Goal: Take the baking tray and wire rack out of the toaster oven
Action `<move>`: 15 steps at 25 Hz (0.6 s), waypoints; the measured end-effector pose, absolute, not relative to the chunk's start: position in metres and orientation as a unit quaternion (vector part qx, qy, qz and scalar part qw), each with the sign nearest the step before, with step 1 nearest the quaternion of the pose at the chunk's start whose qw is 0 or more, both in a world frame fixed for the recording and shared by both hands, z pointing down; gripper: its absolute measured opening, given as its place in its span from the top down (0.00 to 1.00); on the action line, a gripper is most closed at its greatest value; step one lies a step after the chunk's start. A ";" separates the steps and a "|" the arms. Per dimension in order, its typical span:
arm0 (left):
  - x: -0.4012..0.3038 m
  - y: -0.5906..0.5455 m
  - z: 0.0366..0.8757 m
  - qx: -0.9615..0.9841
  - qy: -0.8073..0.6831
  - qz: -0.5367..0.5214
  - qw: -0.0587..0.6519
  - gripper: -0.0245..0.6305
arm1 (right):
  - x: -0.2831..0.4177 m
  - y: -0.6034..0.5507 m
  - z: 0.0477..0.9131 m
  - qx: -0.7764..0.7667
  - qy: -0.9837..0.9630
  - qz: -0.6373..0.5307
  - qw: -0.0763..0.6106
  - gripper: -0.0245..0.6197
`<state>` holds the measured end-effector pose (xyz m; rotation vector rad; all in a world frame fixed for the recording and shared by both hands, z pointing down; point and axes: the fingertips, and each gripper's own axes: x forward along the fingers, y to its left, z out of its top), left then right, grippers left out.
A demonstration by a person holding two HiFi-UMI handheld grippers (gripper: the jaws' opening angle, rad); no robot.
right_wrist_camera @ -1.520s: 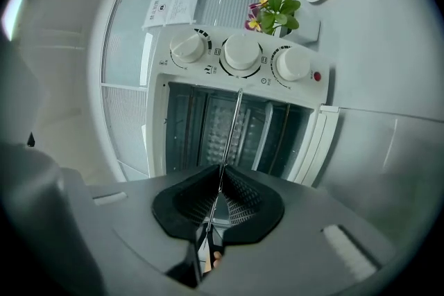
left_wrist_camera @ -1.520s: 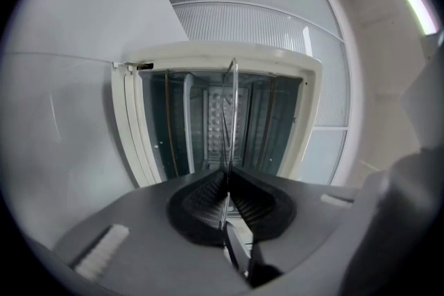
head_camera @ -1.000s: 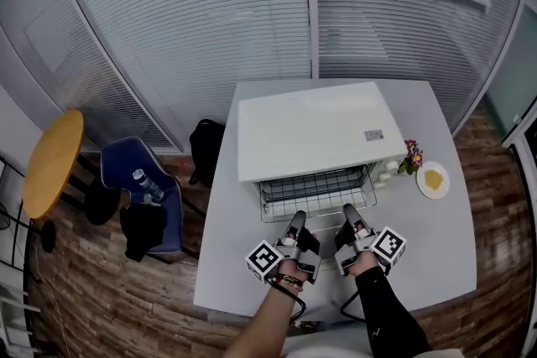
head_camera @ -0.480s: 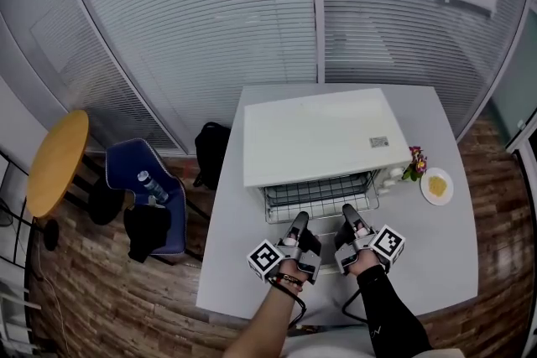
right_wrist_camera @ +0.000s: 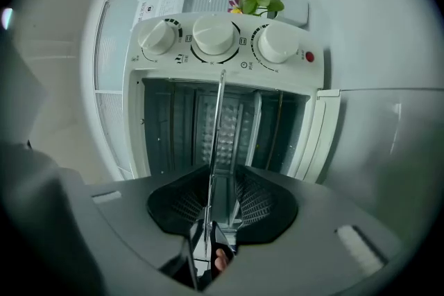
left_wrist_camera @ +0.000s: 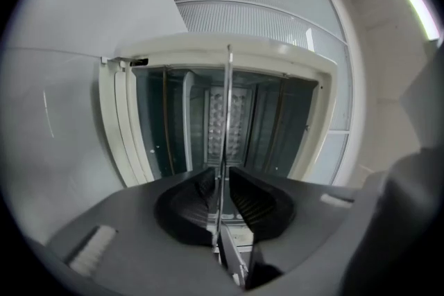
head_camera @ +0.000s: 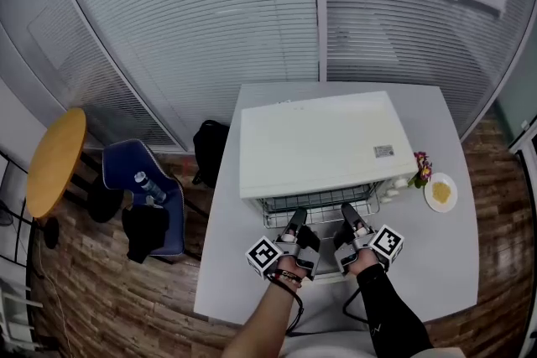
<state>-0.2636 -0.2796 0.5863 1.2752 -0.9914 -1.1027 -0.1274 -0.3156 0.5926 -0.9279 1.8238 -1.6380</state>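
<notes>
A white toaster oven [head_camera: 319,138] stands on the grey table [head_camera: 419,256] with its front open toward me. The wire rack [head_camera: 319,204] sticks a short way out of the opening. My left gripper [head_camera: 295,218] is shut on the rack's front edge, which shows edge-on as a thin wire [left_wrist_camera: 225,114] between the left gripper's [left_wrist_camera: 222,180] pads. My right gripper [head_camera: 346,214] is at the same edge. In the right gripper view the right gripper's [right_wrist_camera: 223,180] jaws are opening, with the wire [right_wrist_camera: 218,121] between them and a gap at one pad. No baking tray is visible.
The oven's three knobs [right_wrist_camera: 214,35] sit on its right side. A small plate of yellow food [head_camera: 441,192] and a little flower pot [head_camera: 419,166] stand right of the oven. On the floor to the left are a blue chair [head_camera: 143,197], a black bag [head_camera: 208,151] and a round yellow table [head_camera: 54,159].
Both grippers have moved toward the oven, and less of the rack shows in front of it.
</notes>
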 end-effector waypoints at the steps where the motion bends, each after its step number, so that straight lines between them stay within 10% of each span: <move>1: -0.264 -0.282 0.586 0.538 -0.422 -0.467 0.560 0.85 | -0.128 -0.318 0.592 -0.340 0.674 -0.603 0.259 0.83; 15: -0.263 -0.282 0.589 0.541 -0.415 -0.468 0.562 0.88 | -0.132 -0.320 0.581 -0.313 0.700 -0.579 0.277 0.95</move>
